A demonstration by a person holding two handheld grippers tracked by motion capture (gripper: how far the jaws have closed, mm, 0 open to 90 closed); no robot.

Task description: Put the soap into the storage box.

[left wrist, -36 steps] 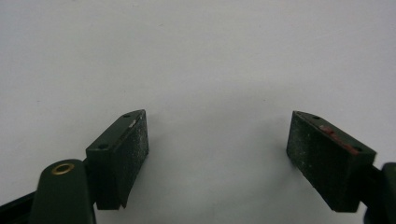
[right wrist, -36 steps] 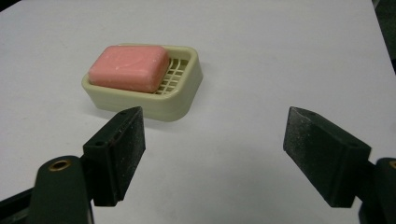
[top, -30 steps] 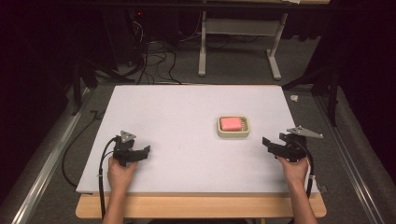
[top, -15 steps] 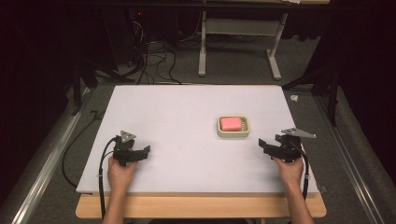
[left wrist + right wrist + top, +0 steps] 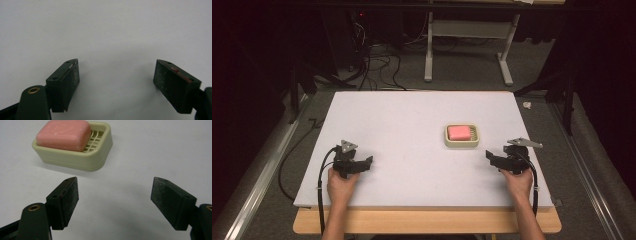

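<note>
A pink bar of soap (image 5: 459,132) lies in a pale green soap dish (image 5: 462,144) on the white table, right of centre. My right gripper (image 5: 490,156) rests just to the lower right of the dish and points left toward it. Its jaws have just been closing a little and still stand open with nothing between them. In the right gripper view the soap (image 5: 63,135) and the dish (image 5: 100,152) lie ahead and to the left of my right gripper (image 5: 115,187). My left gripper (image 5: 368,161) sits near the front left, open over bare table, as the left gripper view (image 5: 116,67) confirms.
The white table top (image 5: 412,115) spreads wide between the two hands. A wooden strip (image 5: 427,222) runs along its front edge. Cables (image 5: 377,70) and a table frame (image 5: 467,35) stand on the floor behind.
My right gripper has shifted slightly left toward the soap dish. The left hand and gripper have stayed put.
</note>
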